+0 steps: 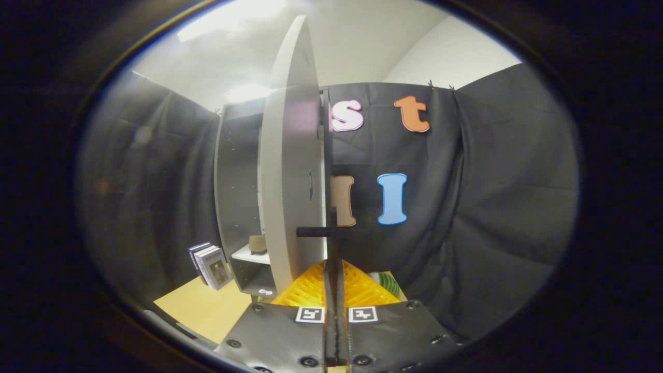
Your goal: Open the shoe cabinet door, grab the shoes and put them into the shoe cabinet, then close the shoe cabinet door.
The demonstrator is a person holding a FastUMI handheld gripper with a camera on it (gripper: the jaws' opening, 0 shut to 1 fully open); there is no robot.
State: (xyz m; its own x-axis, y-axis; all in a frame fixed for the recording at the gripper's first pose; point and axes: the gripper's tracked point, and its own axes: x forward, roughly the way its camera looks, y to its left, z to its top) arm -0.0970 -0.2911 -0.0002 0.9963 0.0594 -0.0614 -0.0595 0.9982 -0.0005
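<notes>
Left of the cabinet (238,197) a stack of books (211,265) leans on the yellow table (202,308). Inside, a shoe (257,243) sits on a white shelf (252,255). The door (292,171) stands edge-on to you, swung open. Your gripper (334,280) is pinched nearly closed around the door's thin edge, just below the dark handle (314,231). Right of the door hangs the cloth wall.

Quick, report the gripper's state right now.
Gripper: fingers closed together on the edge of the open shoe cabinet door, just below its dark handle; nothing else held.
</notes>
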